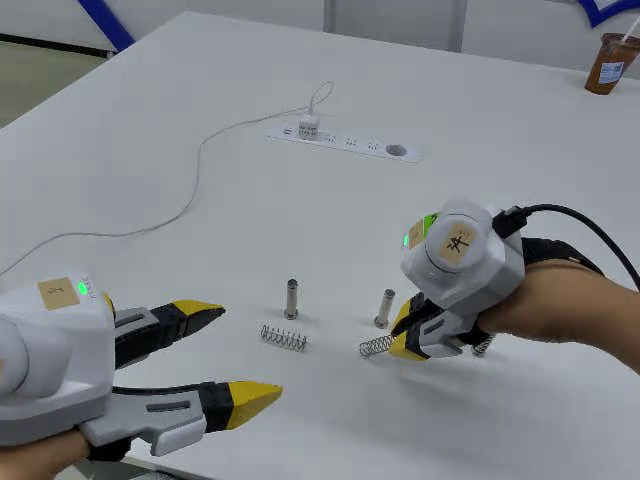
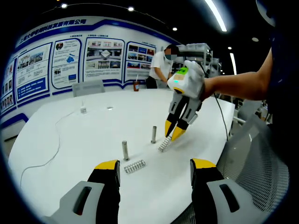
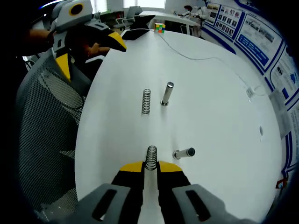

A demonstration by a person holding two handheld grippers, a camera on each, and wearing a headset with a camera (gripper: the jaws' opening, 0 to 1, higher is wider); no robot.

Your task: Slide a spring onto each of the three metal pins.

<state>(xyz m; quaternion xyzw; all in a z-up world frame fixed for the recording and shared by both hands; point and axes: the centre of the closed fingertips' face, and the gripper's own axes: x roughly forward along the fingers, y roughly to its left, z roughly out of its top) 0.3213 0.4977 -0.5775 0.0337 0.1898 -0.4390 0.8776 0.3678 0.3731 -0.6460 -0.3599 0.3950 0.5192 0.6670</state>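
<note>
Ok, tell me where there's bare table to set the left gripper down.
Bare: the wide stretch between the power strip and the two pins, right of the cable. Crowded: around those pins, the loose spring and the right gripper with its held spring.

A short grey metal pin stands upright on the white table. Just beside it, on the person's side, a loose spring lies flat. A second pin, also upright, stands near it. Beyond that, the right gripper pinches a gripped spring, angled low.
</note>
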